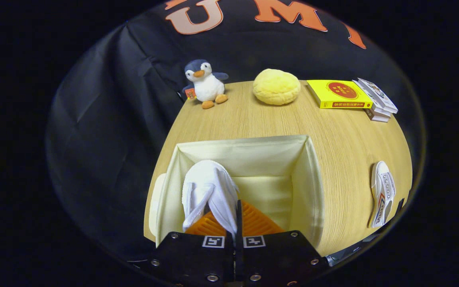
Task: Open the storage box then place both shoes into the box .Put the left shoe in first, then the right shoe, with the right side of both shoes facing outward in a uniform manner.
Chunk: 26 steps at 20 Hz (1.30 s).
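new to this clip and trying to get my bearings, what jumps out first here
A white shoe hangs pinched between the gripper fingers, over the left side of the open cream fabric storage box. The second white shoe lies on the wooden table to the box's right. Along the far edge sit a plush penguin, a yellow round cushion and a yellow book.

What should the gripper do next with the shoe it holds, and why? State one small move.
Probably lower the held white shoe to the floor of the open storage box and release. The gripper is shut on the shoe, which already hangs inside the box near its left wall, and the other shoe waits on the table to the right of the box.
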Tool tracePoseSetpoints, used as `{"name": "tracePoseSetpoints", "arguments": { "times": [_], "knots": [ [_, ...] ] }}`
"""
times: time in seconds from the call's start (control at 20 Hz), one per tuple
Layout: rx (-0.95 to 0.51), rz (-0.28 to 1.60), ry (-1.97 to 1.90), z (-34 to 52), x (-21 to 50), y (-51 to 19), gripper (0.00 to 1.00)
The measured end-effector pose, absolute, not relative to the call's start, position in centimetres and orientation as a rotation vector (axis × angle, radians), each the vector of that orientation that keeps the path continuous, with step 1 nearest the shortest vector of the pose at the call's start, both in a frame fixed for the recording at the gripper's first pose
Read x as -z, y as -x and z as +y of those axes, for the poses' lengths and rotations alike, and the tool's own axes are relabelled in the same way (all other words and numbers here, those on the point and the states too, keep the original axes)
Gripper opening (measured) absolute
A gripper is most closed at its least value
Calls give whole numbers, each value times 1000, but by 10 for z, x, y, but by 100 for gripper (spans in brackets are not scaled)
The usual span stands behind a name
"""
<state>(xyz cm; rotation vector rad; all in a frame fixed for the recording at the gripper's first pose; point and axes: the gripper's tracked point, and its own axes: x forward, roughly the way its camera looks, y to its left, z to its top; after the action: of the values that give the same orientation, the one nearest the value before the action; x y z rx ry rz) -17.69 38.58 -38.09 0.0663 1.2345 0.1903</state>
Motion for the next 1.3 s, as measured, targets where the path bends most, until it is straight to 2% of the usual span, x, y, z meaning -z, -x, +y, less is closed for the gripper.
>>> {"name": "tracePoseSetpoints", "arguments": {
  "times": [0.35, 0.45, 0.6, 0.8, 0.85, 0.95, 1.0, 1.15, 1.3],
  "knots": [
    [-114, 1369, -123, 394, 410, 200, 4],
    [-149, 1410, -155, 403, 416, 208, 7],
    [-207, 1467, -150, 406, 417, 225, 17],
    [-324, 1413, -236, 415, 389, 219, 11],
    [-355, 1399, -270, 417, 380, 217, 12],
    [-393, 1358, -261, 404, 366, 212, 21],
    [-411, 1333, -243, 396, 360, 211, 29],
    [-466, 1256, -224, 368, 340, 207, 41],
    [-472, 1213, -210, 326, 327, 205, 57]
  ]
}}
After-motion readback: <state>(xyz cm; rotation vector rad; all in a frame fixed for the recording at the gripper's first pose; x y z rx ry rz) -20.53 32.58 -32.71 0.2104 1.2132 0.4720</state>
